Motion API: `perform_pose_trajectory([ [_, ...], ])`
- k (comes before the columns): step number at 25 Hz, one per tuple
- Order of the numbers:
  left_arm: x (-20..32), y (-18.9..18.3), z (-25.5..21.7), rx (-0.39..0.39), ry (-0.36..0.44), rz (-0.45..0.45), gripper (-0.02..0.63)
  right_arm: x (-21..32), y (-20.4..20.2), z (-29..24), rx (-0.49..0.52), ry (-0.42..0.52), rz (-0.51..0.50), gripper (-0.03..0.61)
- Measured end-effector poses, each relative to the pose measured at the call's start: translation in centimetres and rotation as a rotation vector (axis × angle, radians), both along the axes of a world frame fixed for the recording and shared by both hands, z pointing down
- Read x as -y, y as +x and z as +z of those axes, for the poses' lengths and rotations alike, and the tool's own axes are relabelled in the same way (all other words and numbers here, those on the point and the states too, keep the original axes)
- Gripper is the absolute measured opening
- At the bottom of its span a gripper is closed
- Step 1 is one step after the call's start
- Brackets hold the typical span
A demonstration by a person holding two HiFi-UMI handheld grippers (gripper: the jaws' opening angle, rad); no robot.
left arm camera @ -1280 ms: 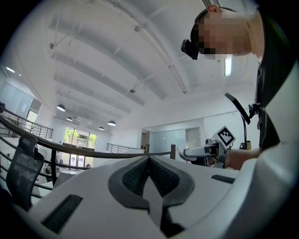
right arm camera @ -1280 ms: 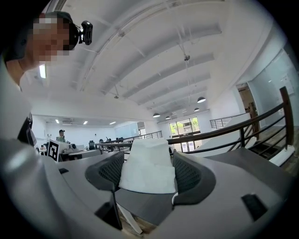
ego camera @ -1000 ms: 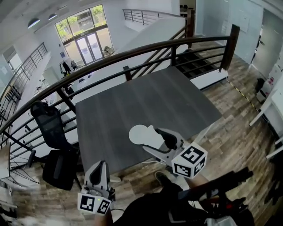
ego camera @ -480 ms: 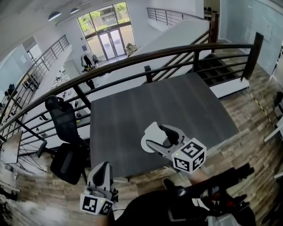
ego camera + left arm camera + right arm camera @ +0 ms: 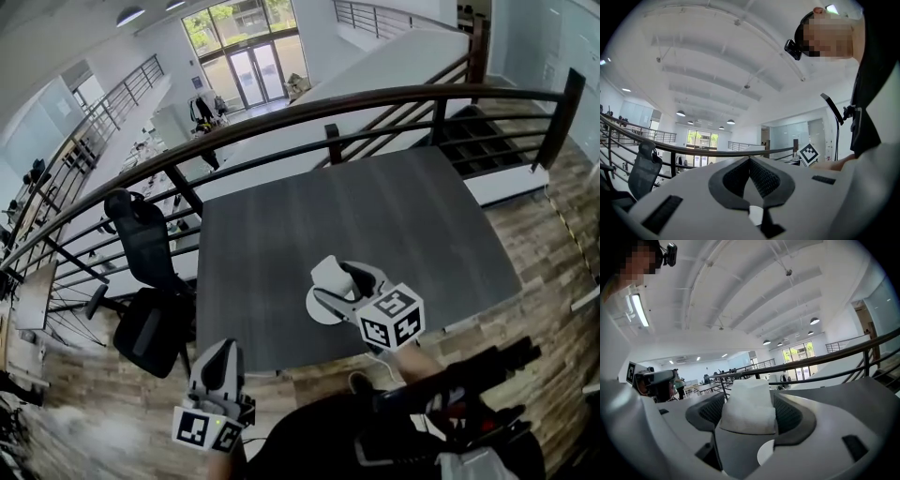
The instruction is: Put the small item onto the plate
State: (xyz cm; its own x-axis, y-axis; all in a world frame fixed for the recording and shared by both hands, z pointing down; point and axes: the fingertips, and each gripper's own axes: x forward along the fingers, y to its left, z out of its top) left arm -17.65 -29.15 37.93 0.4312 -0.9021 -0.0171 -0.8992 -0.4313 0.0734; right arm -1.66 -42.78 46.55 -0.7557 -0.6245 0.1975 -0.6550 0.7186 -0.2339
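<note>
— Right tool (image 5: 749, 404) grips the small white item (image 5: 748, 401), over the plate (image 5: 323, 272) near the counter (image 5: 375, 216) edge. Your left tool (image 5: 750, 176): clenched, empty.
— Lower it flat, then release gently.

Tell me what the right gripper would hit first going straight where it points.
Likely the dark railing beyond the table. The right gripper, shut on the white item, points nearly level across it; depth is unclear.
</note>
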Motion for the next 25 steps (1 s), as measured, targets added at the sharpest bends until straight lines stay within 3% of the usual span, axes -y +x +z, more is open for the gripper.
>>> perform_pose_trajectory([
  [14, 3.5, -0.9, 1.3, 0.024, -0.057, -0.119, 0.005, 6.7, -1.0, 11.8, -0.116, -0.164, -0.031, 0.331],
  [25, 4.9, -2.8, 2.1, 0.048, -0.099, -0.217, 0.005, 9.0, -1.5, 22.7, -0.281, -0.287, -0.053, 0.331],
])
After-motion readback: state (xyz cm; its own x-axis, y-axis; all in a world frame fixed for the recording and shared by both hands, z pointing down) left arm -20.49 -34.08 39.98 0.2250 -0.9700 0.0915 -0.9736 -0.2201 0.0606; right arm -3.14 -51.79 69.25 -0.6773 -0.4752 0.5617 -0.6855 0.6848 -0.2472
